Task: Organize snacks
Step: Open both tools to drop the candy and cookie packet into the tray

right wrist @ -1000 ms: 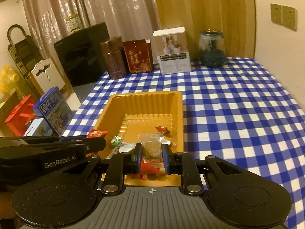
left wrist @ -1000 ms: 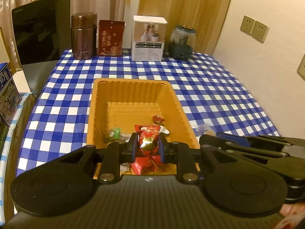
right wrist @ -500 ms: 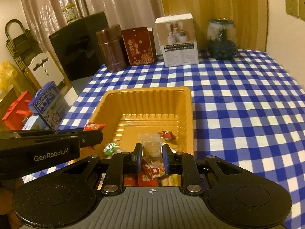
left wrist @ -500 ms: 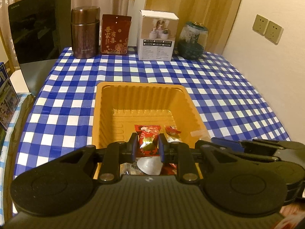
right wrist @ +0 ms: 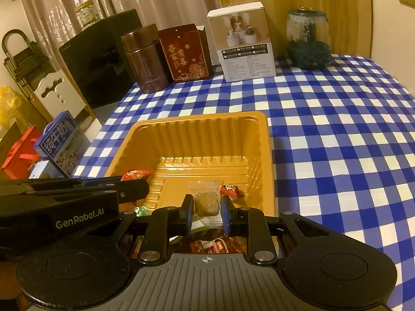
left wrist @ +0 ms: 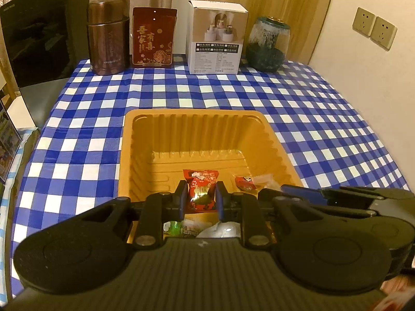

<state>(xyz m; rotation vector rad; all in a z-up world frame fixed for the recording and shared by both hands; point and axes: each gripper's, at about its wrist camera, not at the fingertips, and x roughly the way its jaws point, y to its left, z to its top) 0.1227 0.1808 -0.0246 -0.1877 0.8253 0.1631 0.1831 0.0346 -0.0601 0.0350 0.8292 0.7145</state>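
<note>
An orange plastic tray [left wrist: 197, 129] [right wrist: 207, 134] sits on the blue checked tablecloth. My left gripper [left wrist: 199, 194] is shut on a red snack packet [left wrist: 201, 186] above the tray's near end. My right gripper [right wrist: 206, 203] is shut on a clear-wrapped brown snack [right wrist: 206, 197], also over the near end. A small red candy [left wrist: 245, 181] [right wrist: 230, 189] lies on the tray floor, and more wrapped snacks [right wrist: 210, 245] show under the grippers. The left gripper's side [right wrist: 77, 202] fills the left of the right wrist view.
At the table's far edge stand a brown canister [left wrist: 109, 36], a red box [left wrist: 153, 37], a white carton [left wrist: 216, 37] and a glass jar [left wrist: 268, 44]. A wall with sockets [left wrist: 373, 31] is on the right. A blue milk carton [right wrist: 61, 140] and a chair [right wrist: 55, 96] stand left of the table.
Both grippers have moved forward and down over the tray, each keeping its snack. The tray and the far objects now look nearer.
</note>
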